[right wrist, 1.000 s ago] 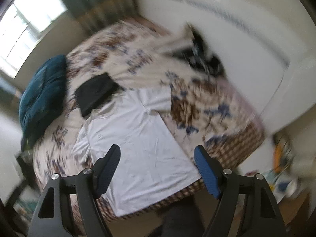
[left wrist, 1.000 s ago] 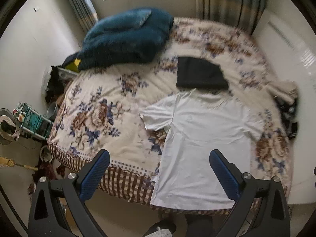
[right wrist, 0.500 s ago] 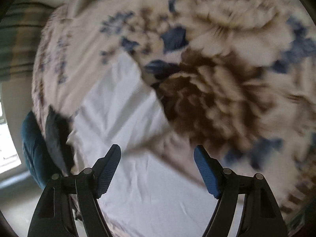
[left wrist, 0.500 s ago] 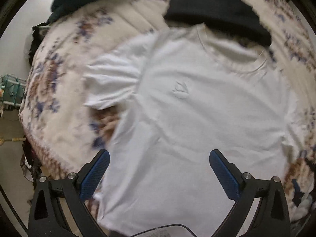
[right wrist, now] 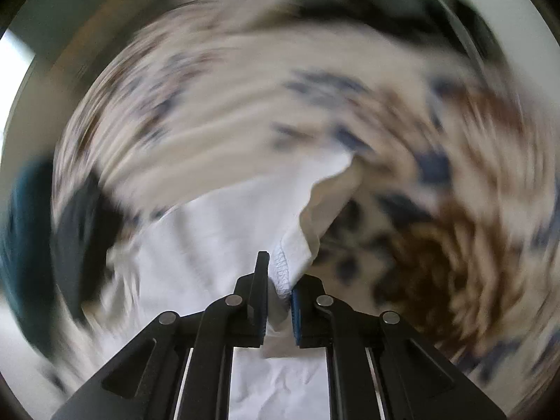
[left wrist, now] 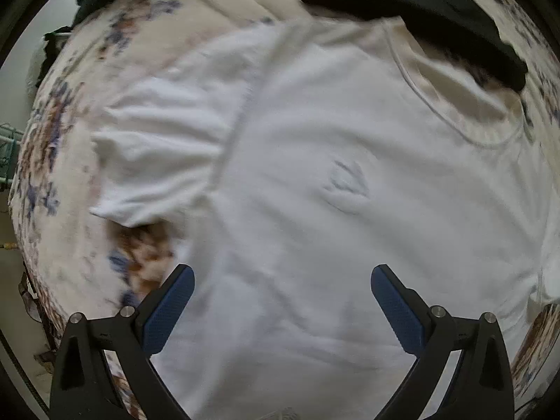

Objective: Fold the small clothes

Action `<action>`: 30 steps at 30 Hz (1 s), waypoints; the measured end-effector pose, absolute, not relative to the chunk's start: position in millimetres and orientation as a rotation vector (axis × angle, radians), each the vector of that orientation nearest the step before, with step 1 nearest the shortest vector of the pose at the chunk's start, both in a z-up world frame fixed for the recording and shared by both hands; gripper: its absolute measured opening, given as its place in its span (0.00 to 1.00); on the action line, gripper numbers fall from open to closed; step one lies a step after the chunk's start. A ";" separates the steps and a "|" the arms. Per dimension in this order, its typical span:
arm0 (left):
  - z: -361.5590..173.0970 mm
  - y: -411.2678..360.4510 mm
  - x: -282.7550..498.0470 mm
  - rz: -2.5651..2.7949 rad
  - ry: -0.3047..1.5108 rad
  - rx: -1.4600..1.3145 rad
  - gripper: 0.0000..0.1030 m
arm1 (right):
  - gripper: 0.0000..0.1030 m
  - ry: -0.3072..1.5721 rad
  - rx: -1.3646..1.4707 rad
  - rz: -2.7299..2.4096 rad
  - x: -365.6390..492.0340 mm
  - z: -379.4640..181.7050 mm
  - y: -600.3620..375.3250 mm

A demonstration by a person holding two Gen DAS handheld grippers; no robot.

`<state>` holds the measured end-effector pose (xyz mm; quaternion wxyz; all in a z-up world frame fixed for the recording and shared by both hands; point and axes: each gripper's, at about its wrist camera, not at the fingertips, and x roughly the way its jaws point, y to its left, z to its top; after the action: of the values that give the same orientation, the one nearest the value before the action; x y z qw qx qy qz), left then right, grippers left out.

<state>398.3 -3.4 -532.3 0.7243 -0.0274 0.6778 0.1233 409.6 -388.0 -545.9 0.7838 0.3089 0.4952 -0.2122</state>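
A white T-shirt (left wrist: 332, 182) lies flat on the floral bedspread (left wrist: 59, 133), collar toward the far side. My left gripper (left wrist: 282, 301) is open and hovers close over the shirt's lower left part, near the left sleeve (left wrist: 157, 154). In the right wrist view my right gripper (right wrist: 278, 290) is shut on the hem of the white T-shirt's right sleeve (right wrist: 315, 210), which is lifted off the bedspread (right wrist: 437, 245). That view is blurred by motion.
A folded black garment (left wrist: 420, 17) lies just beyond the shirt's collar, and shows at the left in the right wrist view (right wrist: 80, 231). A teal blanket (right wrist: 21, 231) lies further left. The bed's edge and floor (left wrist: 21, 315) are at the left.
Both grippers dropped from high above the bed down to the shirt. The right gripper went from open to shut on the right sleeve hem. The left gripper stayed open.
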 end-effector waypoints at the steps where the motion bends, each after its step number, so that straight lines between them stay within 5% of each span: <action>1: -526.7 2.0 396.0 0.281 1.484 -0.064 1.00 | 0.10 1.087 0.533 -0.410 423.1 -536.5 -362.0; 5: -498.6 45.9 374.0 0.353 1.421 -0.103 1.00 | 0.10 1.136 -0.057 -0.222 458.3 -542.6 -232.2; 10: -497.5 90.6 351.3 0.465 1.409 -0.149 1.00 | 0.11 1.204 -0.389 -0.063 435.2 -597.8 -137.8; 17: -526.8 155.7 343.7 0.541 1.439 -0.301 1.00 | 0.58 1.311 -0.083 0.022 395.4 -592.5 -144.7; 25: -565.0 217.1 341.2 0.483 1.225 -1.003 0.95 | 0.59 1.403 0.210 -0.260 348.1 -603.7 -221.7; 28: -578.5 216.3 346.0 0.499 1.171 -1.075 0.64 | 0.59 1.432 0.377 -0.297 333.1 -620.3 -246.6; 30: -579.0 211.3 353.2 0.507 1.149 -1.039 0.17 | 0.59 1.420 0.446 -0.319 325.0 -623.8 -256.9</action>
<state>353.2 211.3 -579.0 0.6858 -0.4639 0.5132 0.2262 325.0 -256.9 -623.8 0.7242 0.2020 0.6433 -0.1444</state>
